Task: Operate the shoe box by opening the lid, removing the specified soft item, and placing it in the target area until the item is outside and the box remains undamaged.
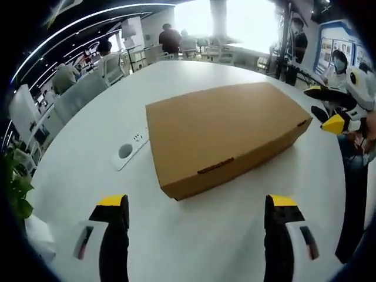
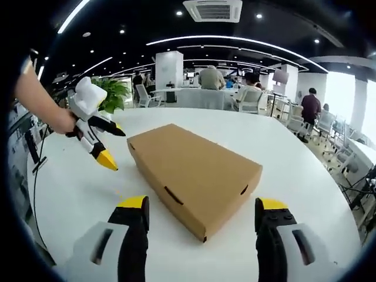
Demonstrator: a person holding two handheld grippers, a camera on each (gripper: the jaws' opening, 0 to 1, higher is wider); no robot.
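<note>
Two grippers: we saw both held above the white table [image 1: 235, 235].
Left gripper [image 1: 197, 205]: jaws spread wide, holding nothing, just short of the box's near corner.
Right gripper [image 2: 202, 211]: jaws likewise wide apart, gripping nothing, near the box's end.
Shoe box [image 1: 223, 132]: brown cardboard, lid down, lying flat mid-table, apart from both grippers.
Socket strip [image 1: 130, 147]: white, flat on the table just beside the box.
Background: we noted seated people [image 2: 211, 77], white chairs and a green plant [image 2: 114, 94] beyond the table.
</note>
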